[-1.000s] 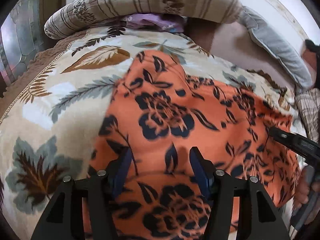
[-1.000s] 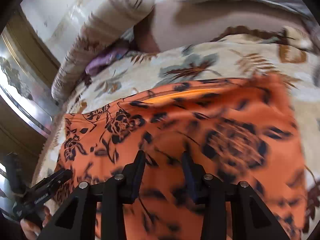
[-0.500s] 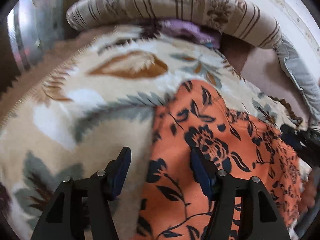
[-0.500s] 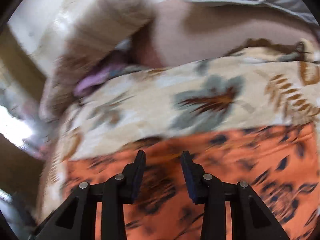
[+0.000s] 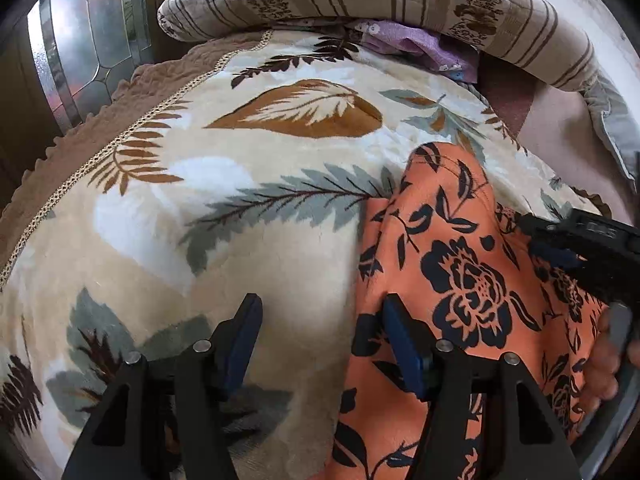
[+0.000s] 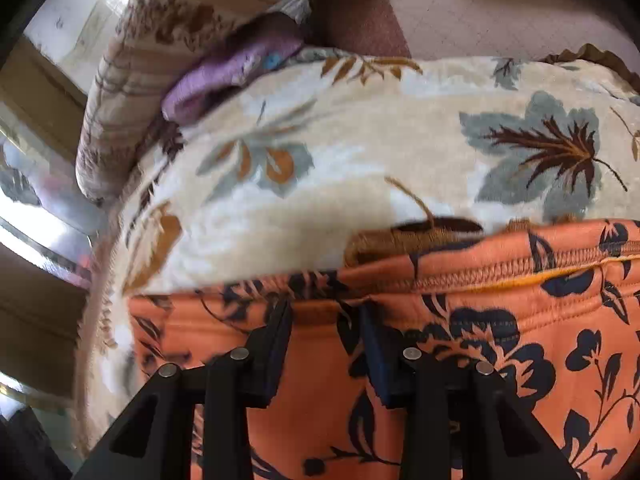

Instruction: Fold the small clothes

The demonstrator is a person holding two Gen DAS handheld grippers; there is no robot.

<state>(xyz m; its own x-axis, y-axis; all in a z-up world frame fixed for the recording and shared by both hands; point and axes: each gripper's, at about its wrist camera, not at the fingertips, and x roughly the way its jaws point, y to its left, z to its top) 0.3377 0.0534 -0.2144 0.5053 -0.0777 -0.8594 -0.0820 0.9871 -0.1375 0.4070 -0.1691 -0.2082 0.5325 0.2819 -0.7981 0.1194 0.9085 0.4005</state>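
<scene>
Your orange floral garment (image 5: 460,292) lies spread on the leaf-print blanket (image 5: 240,216), right of centre, with no fold visible. Your left gripper (image 5: 320,344) stands spread astride its left edge, pinching nothing. Your right gripper (image 6: 326,344) hangs part-open by the stitched hem (image 6: 520,268), empty. Folding remains ahead.

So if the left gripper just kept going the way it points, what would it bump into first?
Probably the leaf-print blanket, right beside the left edge of the orange floral garment; the left gripper straddles that edge, though depth is hard to judge.
</scene>
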